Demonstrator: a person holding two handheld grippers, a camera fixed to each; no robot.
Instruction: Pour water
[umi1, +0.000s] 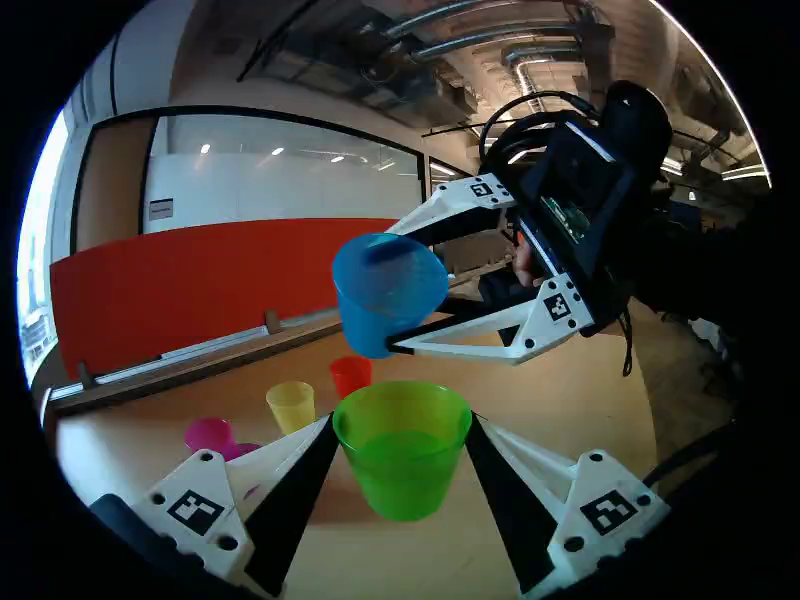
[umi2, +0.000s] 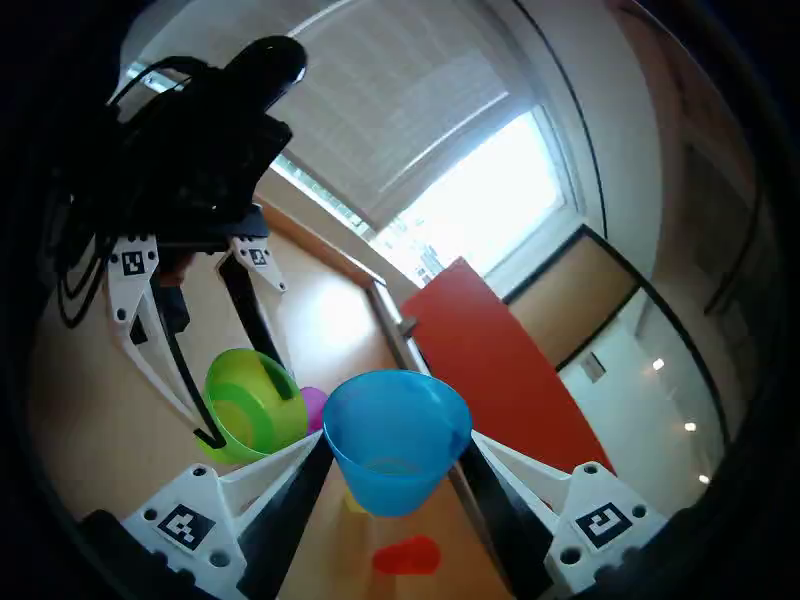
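Note:
My left gripper (umi1: 402, 455) is shut on a green cup (umi1: 403, 445), held upright above the wooden table (umi1: 560, 400). Above and just behind it hangs a blue cup (umi1: 385, 290), tilted toward the green one, with my right gripper (umi1: 395, 295) shut on it. In the right gripper view the blue cup (umi2: 397, 437) sits between my right gripper's (umi2: 395, 450) fingers, and the view is rolled sideways. The green cup (umi2: 252, 402) shows there to the left, gripped by the left gripper (umi2: 245, 400). I cannot make out water in either cup.
A red cup (umi1: 351, 374), a yellow cup (umi1: 291, 404) and a magenta cup (umi1: 209, 434) stand on the table behind the green one. A red partition (umi1: 200, 280) runs along the table's far edge. In the right gripper view a bright window (umi2: 480, 210) is behind.

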